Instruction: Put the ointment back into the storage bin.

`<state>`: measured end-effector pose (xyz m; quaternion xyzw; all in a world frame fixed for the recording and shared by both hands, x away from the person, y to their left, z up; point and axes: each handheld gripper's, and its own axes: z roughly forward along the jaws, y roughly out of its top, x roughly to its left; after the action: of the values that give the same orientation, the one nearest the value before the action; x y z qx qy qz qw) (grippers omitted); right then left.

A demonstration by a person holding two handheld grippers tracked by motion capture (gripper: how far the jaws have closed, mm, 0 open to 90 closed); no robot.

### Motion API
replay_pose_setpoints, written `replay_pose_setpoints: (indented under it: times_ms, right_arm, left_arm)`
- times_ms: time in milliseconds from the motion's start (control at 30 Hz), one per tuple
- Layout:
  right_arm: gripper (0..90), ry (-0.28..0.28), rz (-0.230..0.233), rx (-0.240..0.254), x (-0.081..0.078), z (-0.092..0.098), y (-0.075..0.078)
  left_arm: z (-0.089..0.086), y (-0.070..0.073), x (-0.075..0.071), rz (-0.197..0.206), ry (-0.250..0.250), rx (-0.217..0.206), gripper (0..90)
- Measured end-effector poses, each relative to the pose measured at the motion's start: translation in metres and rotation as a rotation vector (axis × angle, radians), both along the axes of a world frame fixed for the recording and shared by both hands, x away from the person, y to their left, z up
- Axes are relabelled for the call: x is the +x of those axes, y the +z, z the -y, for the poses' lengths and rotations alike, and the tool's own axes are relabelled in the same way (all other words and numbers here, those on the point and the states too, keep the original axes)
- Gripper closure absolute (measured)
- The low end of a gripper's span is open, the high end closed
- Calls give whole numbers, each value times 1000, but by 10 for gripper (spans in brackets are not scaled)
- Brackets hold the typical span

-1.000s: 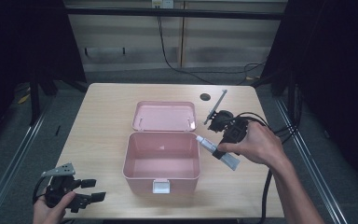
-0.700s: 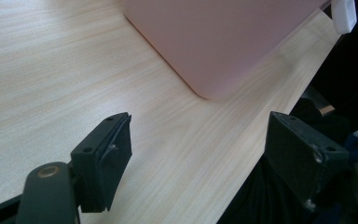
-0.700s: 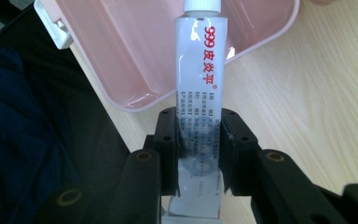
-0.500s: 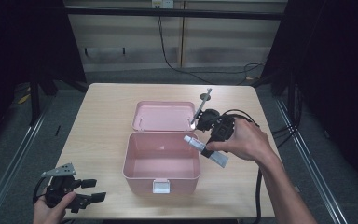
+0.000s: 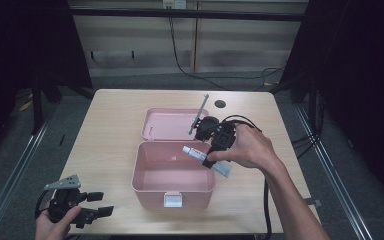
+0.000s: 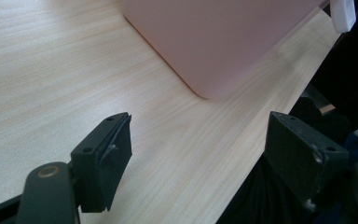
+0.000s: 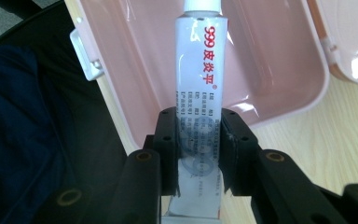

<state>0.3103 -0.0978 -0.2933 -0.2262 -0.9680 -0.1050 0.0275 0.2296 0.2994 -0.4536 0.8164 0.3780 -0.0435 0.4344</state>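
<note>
While held over the open pink box [image 5: 172, 177], a white tube [image 7: 199, 79].

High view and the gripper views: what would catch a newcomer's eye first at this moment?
The open pink box in the middle of the wooden table, its lid folded back flat behind it. Next, the right gripper holding a white tube with red lettering over the box's right rim, cap end pointing into the box. The left gripper sits at the table's near left corner, jaws apart and holding nothing.
</note>
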Motion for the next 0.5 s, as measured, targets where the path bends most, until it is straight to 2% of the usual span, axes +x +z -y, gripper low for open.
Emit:
replay_pose_setpoints:
  times_ms: [167,300,500]
  right_arm:
    - [713,34,7,10,1,-8,0]
    - [713,79,2,4,2,-19,-3]
    - [713,115,-3,-5,3,-30,-5]
  left_arm:
    - [0,0,0,-1,-1,0,229]
    - [0,0,0,0,0,-2,229]
    - [0,0,0,2,-3,0,229]
